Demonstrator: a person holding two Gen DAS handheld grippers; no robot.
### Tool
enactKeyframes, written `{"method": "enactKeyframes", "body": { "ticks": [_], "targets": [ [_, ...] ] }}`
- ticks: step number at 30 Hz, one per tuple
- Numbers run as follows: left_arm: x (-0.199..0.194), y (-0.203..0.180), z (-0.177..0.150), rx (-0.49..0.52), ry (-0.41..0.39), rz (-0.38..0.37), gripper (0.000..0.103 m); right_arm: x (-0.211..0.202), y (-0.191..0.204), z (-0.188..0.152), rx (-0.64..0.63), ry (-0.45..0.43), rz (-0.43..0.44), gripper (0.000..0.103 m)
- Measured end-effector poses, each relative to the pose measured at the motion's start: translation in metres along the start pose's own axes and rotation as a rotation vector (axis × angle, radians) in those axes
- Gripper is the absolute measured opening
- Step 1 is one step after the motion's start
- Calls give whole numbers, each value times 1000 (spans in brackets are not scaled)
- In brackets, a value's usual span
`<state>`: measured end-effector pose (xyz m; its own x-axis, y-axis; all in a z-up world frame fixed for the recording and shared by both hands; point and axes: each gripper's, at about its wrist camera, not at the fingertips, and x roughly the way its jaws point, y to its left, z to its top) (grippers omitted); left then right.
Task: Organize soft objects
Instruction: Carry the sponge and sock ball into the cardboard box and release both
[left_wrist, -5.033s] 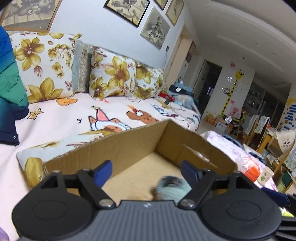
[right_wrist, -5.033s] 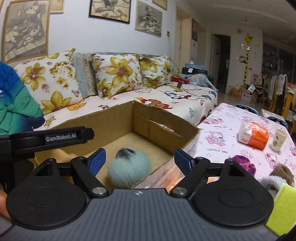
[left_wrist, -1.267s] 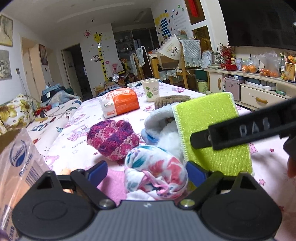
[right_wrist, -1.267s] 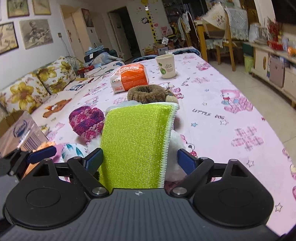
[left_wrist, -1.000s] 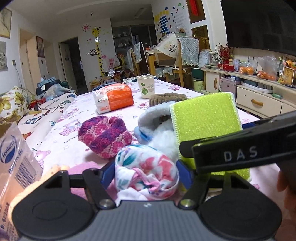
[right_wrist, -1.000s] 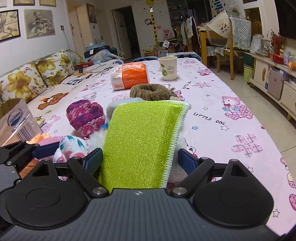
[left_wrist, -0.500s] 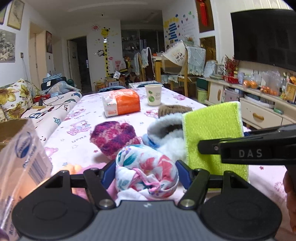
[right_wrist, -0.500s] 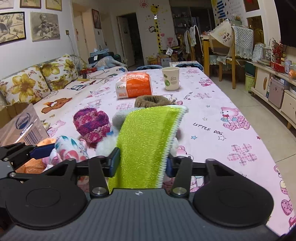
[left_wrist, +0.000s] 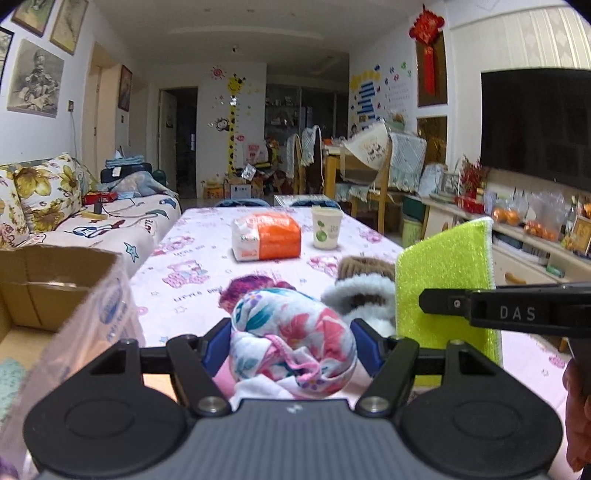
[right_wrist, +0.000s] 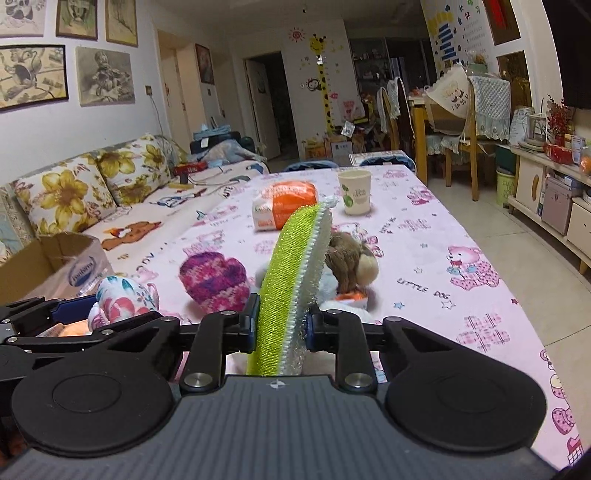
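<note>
Pink cartoon-print cloth covers the table (right_wrist: 461, 229) under both my grippers. My left gripper (left_wrist: 291, 343) is clamped on the floral cloth ball (left_wrist: 291, 339), its blue pads pressing both sides, the ball lifted off the cloth. My right gripper (right_wrist: 282, 325) has just been closing and now pinches the green sponge pad (right_wrist: 291, 273), which stands on edge between the pads. Behind lie the purple knit ball (right_wrist: 214, 282), a brown plush toy (right_wrist: 351, 262), an orange packet (left_wrist: 266, 236) and a paper cup (right_wrist: 354, 192). At my left sits the open cardboard box (left_wrist: 48, 284), beside the sofa (right_wrist: 85, 199).
</note>
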<state>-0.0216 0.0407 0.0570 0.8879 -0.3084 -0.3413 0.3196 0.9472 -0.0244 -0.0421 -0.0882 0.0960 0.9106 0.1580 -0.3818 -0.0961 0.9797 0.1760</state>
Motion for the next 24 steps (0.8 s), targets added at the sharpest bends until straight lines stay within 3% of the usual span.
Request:
{"method": "enactKeyframes", "body": {
  "ticks": [10, 24],
  "targets": [
    [-30, 21, 12, -68, -88, 21, 68, -3, 16, 8, 11, -30, 62, 28],
    [-76, 69, 23, -210, -232, 78, 69, -2, 45, 22, 33, -52, 231, 28]
  ]
}}
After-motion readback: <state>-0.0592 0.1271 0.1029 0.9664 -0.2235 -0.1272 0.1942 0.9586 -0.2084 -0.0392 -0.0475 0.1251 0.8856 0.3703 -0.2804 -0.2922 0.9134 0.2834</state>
